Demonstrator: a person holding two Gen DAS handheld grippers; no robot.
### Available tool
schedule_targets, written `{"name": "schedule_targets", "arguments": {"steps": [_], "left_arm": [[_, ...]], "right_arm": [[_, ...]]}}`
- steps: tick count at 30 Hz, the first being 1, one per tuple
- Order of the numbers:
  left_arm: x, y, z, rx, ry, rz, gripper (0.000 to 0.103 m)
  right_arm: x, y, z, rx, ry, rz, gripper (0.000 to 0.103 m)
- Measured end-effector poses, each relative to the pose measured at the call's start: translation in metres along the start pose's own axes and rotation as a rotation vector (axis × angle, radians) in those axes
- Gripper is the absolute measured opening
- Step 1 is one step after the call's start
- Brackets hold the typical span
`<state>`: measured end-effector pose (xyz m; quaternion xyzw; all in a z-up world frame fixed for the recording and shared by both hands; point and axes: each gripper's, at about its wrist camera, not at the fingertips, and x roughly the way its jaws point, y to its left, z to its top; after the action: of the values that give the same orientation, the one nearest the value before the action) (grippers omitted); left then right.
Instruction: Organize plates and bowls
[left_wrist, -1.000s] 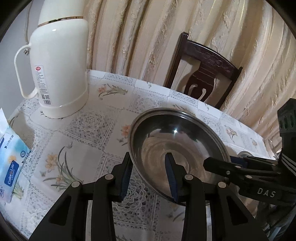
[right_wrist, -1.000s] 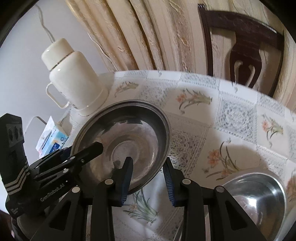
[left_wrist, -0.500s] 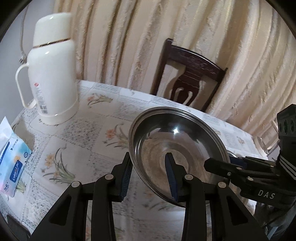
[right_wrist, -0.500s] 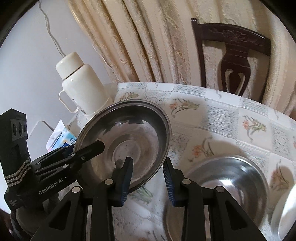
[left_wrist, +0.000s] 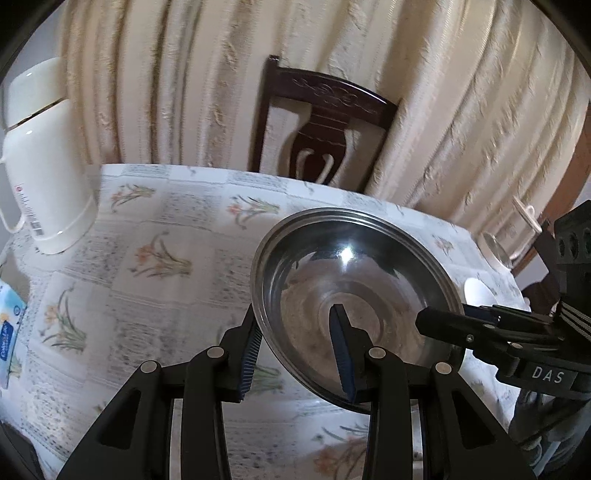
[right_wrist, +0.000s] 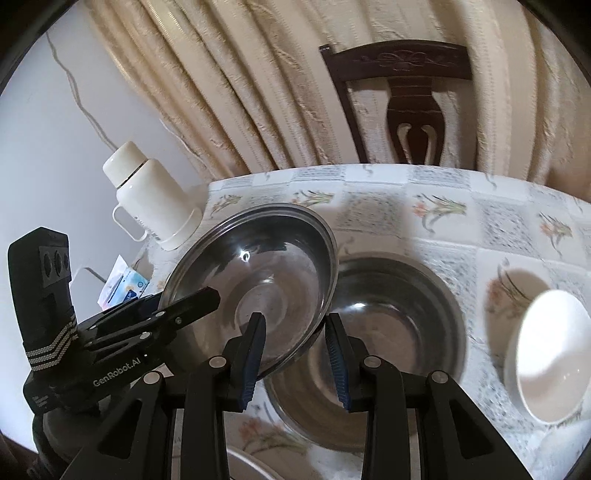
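A wide steel bowl (left_wrist: 354, 291) hangs tilted above the flowered tablecloth (left_wrist: 155, 258). My left gripper (left_wrist: 295, 350) is shut on its near left rim, one finger outside and one inside. My right gripper (right_wrist: 295, 354) is shut on the same bowl (right_wrist: 266, 273) at its right rim. Each gripper shows in the other's view: the right one (left_wrist: 480, 328) and the left one (right_wrist: 177, 314). Just under and to the right of the held bowl, a second, deeper steel bowl (right_wrist: 391, 325) rests on the table. Further right stands a white bowl (right_wrist: 550, 354).
A cream thermos jug (right_wrist: 147, 199) stands at the table's back left, with a blue tissue pack (right_wrist: 125, 288) near it. A dark wooden chair (right_wrist: 410, 99) stands behind the table against beige curtains. A white plate rim (right_wrist: 251, 469) shows at the near edge. A glass (left_wrist: 495, 251) sits far right.
Both grippers have lifted the steel bowl and carried it to the right, away from the thermos. The second steel bowl and the white bowl have come into the right wrist view.
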<state>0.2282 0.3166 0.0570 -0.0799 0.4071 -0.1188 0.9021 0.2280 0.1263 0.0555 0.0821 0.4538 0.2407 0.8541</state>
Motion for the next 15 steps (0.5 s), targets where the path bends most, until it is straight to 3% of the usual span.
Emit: {"name": "schedule_targets", "arguments": {"steps": [15], "left_arm": [[0.033, -0.040, -0.016, 0.091, 0.104, -0.001, 0.037]], "right_arm": [[-0.005, -0.039, -0.019, 0.082, 0.009, -0.014, 0.037]]}}
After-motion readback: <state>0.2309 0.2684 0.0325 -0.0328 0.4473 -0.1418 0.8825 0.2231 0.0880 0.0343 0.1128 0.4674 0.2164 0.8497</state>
